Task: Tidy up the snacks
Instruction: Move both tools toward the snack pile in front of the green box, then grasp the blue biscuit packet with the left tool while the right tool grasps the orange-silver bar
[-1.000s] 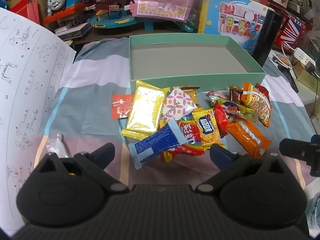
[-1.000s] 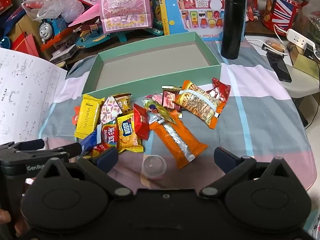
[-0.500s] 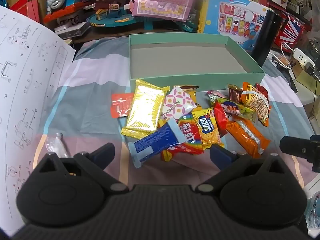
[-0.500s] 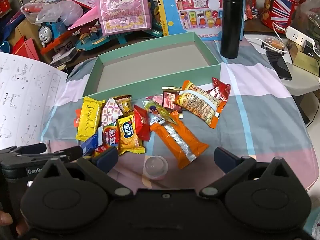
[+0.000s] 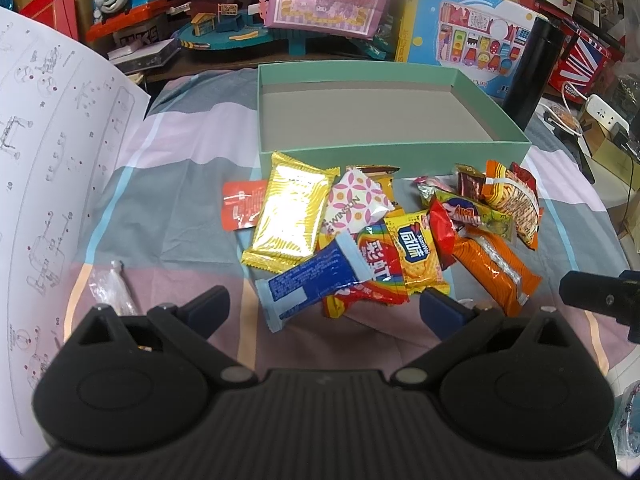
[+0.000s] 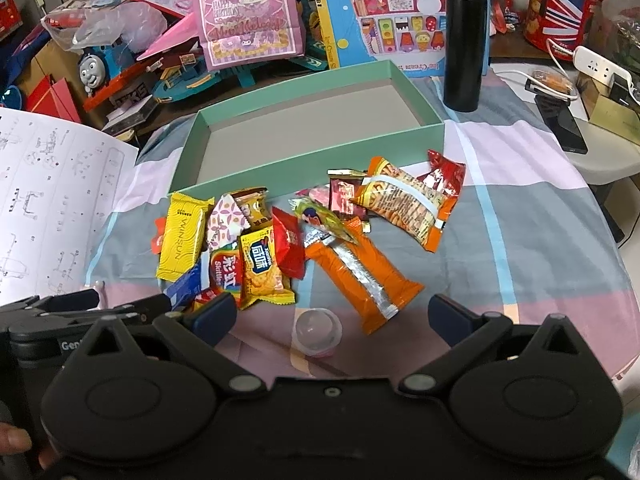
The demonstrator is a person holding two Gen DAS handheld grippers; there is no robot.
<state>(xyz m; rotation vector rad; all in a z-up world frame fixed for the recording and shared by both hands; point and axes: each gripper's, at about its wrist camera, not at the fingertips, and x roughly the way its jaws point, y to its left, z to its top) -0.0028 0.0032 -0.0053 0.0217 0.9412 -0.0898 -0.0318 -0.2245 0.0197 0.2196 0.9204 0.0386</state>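
Note:
A pile of several snack packets lies on the striped cloth in front of an empty mint-green box [image 5: 400, 156] [image 6: 320, 160]. It includes a yellow wafer pack [image 5: 290, 212] [image 6: 180, 236], a blue bar [image 5: 316, 280], a rainbow Skittles pack [image 5: 376, 264], a yellow cracker pack [image 6: 262, 268] and a long orange pack [image 5: 496, 268] [image 6: 364, 272]. A small clear jelly cup [image 6: 316, 332] sits nearest my right gripper. My left gripper [image 5: 324, 312] is open and empty, just short of the blue bar. My right gripper [image 6: 330, 316] is open and empty above the jelly cup.
A black flask [image 6: 466, 40] stands right of the box. A white instruction sheet [image 5: 52, 160] lies at the left. Toy boxes, a Thomas train [image 6: 94, 70] and a pink gift bag [image 6: 246, 12] crowd the back. A phone [image 6: 562, 124] and power strip [image 6: 600, 66] lie at the right.
Both grippers have crept slightly forward toward the pile and stay open. The snacks and box have not moved.

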